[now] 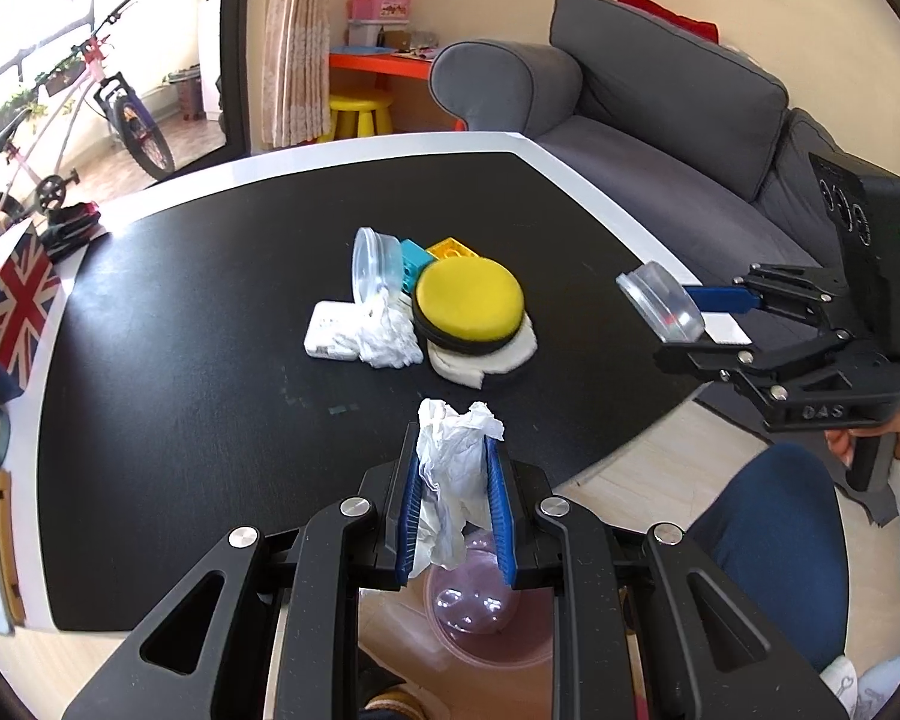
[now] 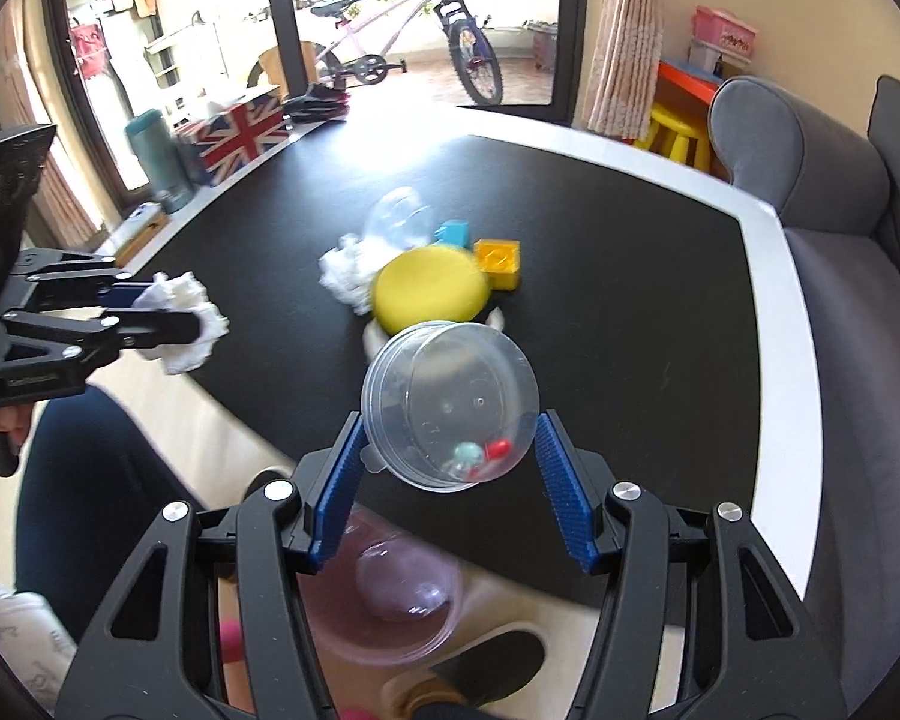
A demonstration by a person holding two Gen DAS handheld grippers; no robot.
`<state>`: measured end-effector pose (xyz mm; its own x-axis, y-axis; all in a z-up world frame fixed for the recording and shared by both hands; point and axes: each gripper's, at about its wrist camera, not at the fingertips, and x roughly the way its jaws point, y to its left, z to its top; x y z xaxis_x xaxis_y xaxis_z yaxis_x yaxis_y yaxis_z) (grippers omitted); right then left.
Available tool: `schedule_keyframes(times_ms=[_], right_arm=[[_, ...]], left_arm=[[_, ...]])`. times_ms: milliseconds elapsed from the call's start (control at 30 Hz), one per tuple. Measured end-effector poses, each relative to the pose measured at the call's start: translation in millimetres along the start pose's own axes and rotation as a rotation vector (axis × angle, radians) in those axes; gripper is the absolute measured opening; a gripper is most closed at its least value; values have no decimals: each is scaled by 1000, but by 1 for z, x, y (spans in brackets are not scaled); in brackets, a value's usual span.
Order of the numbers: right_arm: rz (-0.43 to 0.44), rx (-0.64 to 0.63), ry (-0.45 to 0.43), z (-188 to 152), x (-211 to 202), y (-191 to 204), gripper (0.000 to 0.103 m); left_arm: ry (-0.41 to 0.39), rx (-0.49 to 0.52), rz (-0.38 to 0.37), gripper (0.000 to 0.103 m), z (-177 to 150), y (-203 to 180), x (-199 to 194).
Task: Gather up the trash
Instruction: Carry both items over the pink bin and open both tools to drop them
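Roughly midway, judging by what lies where. Clamped between the blue pads of the left gripper (image 1: pixel 453 450): a crumpled tissue (image 1: pixel 450 480), held past the table edge and right above the pinkish bin (image 1: pixel 492 642) on the floor. Already lying in that bin, apparently: one clear cup (image 1: pixel 471 606). Ready for release, then.

Left on the black table (image 1: pixel 210 420), mid-top, going rightward: a small white pack (image 1: pixel 330 333), a second tissue wad (image 1: pixel 387 339), a tipped clear tub (image 1: pixel 371 264), a yellow round pad (image 1: pixel 468 300) stacked on a white pad (image 1: pixel 492 360), with a teal block (image 1: pixel 413 261) and a yellow block (image 1: pixel 453 247) behind. Likely trash among these: the wad and the tub; hard to say for the pack.

Farther right, pinched across its width by the right gripper (image 2: pixel 450 420): a clear container (image 2: pixel 444 396) with small coloured bits inside, held off the table, near the bin.

Around: Union Jack box (image 1: pixel 15 300) at far left, grey sofa (image 1: pixel 660 120) to the right. Nothing between either gripper and the bin. Main risk, probably: both tools crowding one small opening.
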<state>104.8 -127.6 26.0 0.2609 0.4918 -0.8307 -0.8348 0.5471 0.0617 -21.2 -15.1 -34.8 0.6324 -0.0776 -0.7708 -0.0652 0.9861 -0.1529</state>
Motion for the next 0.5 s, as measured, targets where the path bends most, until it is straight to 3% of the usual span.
schedule_keyframes(times_ms=[233,500], right_arm=[[70,32,51,-39,-9,23,57],[121,48,152,-80,12,40,57]], left_arm=[[24,-5,-27,20,-27,-15,-4],[54,-15,-53,20,-49,-25,-1]])
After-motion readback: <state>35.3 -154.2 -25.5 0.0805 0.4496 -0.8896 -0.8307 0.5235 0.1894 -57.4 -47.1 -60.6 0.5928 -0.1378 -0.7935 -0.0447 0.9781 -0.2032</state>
